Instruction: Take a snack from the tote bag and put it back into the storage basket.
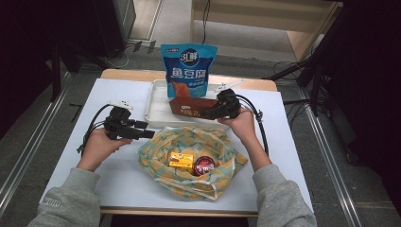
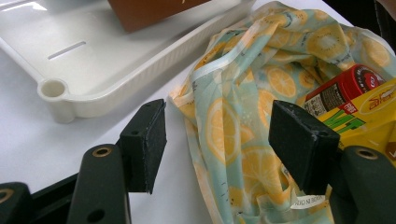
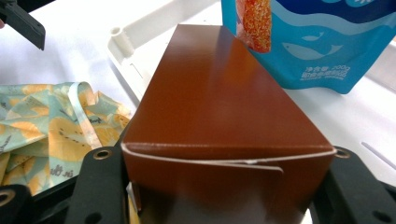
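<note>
White table (image 1: 118, 179), fruit-print bag (image 1: 189, 142) at centre, tray (image 1: 153, 111) at 12 o'clock.
Right gripper (image 1: 208, 112) clamps the brown box (image 1: 189, 105) over the tray's near rim; left gripper (image 1: 144, 130), jaws wide and empty, sits at the bag's 9 o'clock edge, bare table behind it.

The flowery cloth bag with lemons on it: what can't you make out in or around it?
- Yellow packet and red-lidded tin in the lemon-print cloth bag: labels too small, high view; bag folds cover their lower parts.
- Brown cardboard box: near end cut off, right gripper view.
</note>
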A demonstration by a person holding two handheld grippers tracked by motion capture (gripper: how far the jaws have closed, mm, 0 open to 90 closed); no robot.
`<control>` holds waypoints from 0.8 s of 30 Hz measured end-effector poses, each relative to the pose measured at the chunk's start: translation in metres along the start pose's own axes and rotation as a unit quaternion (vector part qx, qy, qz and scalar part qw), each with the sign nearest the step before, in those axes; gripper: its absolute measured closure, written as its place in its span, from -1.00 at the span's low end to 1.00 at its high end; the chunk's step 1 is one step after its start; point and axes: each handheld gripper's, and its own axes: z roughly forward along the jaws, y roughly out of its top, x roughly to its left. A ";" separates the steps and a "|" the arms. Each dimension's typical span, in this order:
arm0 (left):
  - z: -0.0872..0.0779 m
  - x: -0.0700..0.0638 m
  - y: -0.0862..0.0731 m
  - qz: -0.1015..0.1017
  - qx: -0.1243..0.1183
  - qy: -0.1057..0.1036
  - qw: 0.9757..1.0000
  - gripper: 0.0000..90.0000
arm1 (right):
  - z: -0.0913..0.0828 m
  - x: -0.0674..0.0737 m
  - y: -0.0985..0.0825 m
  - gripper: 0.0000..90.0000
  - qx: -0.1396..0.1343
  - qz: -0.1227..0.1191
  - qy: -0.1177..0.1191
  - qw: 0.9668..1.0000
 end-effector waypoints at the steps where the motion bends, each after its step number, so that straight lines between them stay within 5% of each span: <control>1: 0.000 0.000 0.000 0.000 0.000 0.000 1.000 -0.18 | 0.001 0.000 0.000 -0.02 0.000 -0.002 0.000 1.000; 24: 0.001 0.001 0.000 0.000 0.004 0.000 1.000 -0.18 | 0.024 -0.008 -0.009 -0.03 0.013 -0.007 0.005 1.000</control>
